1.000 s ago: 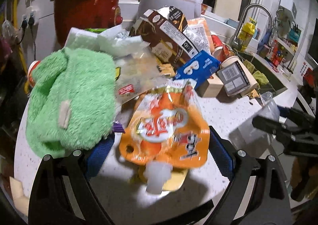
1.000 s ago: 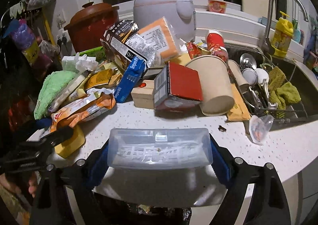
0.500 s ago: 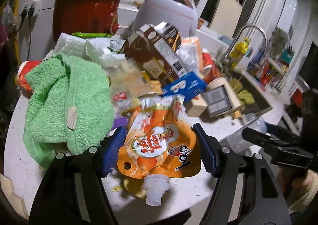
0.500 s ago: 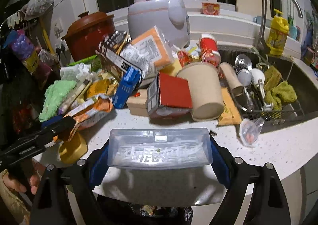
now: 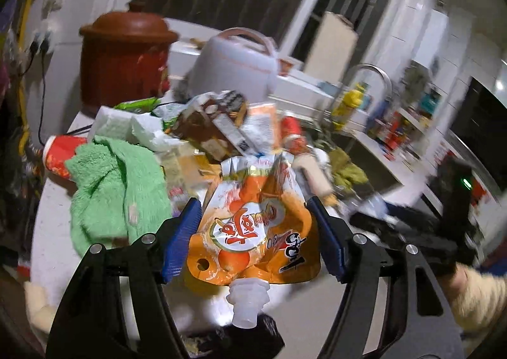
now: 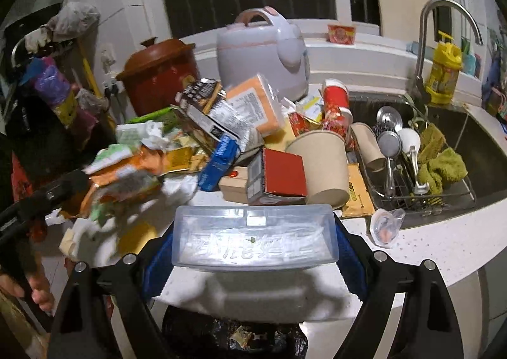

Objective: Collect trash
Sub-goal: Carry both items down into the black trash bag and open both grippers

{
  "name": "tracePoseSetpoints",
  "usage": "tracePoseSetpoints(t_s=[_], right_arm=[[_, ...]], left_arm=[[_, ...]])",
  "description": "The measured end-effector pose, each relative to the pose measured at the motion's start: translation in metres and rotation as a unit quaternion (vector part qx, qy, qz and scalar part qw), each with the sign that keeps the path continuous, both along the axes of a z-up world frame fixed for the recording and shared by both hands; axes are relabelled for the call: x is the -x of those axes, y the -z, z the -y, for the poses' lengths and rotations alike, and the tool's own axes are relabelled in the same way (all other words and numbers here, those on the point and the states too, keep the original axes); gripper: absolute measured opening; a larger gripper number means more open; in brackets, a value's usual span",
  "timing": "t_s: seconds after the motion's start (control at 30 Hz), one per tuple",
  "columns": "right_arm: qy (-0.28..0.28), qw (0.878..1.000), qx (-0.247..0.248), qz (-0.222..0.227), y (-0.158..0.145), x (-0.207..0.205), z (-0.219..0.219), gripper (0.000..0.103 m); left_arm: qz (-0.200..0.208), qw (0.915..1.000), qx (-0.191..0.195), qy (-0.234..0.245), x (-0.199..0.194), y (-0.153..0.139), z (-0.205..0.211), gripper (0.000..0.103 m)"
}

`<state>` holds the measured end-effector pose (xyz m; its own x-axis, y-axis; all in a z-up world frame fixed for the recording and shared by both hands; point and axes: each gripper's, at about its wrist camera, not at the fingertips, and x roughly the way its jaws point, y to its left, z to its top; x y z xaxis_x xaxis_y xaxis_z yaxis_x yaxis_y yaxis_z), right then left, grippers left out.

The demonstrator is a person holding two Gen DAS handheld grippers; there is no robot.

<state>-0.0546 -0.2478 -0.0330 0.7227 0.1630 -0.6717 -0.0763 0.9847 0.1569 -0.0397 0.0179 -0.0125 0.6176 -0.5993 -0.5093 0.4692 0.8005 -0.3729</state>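
My left gripper (image 5: 253, 235) is shut on an orange juice pouch (image 5: 253, 232) with a white spout, held above the counter's front edge over a black trash bag (image 5: 240, 343). My right gripper (image 6: 253, 248) is shut on a clear plastic box (image 6: 253, 238), held at the counter edge above the black trash bag (image 6: 234, 336). A pile of wrappers, cartons and cups (image 6: 240, 137) covers the counter behind. The left gripper with the pouch shows blurred in the right wrist view (image 6: 104, 181).
A green towel (image 5: 117, 187) lies left of the pile. A red clay pot (image 6: 158, 73) and white rice cooker (image 6: 263, 51) stand at the back. A sink (image 6: 443, 143) with a dish rack, utensils and a cloth is at right. A tan paper bowl (image 6: 320, 165) lies on its side.
My left gripper has lifted the orange pouch off the counter and drawn it back toward the front edge over the trash bag. My right gripper has kept the clear box and pulled back slightly.
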Motion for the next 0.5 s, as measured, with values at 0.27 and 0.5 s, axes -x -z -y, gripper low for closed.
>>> tracePoseSetpoints(t_s=[0.27, 0.5], right_arm=[[-0.079, 0.994, 0.011, -0.077, 0.003, 0.052, -0.020, 0.085], [-0.105, 0.975, 0.024, -0.195, 0.104, 0.067, -0.044, 0.085]], left_arm=[[-0.088, 0.9933, -0.038, 0.066, 0.078, 0.025, -0.009, 0.067], [-0.192, 0.9751, -0.090, 0.066, 0.089, 0.131, -0.006, 0.067]])
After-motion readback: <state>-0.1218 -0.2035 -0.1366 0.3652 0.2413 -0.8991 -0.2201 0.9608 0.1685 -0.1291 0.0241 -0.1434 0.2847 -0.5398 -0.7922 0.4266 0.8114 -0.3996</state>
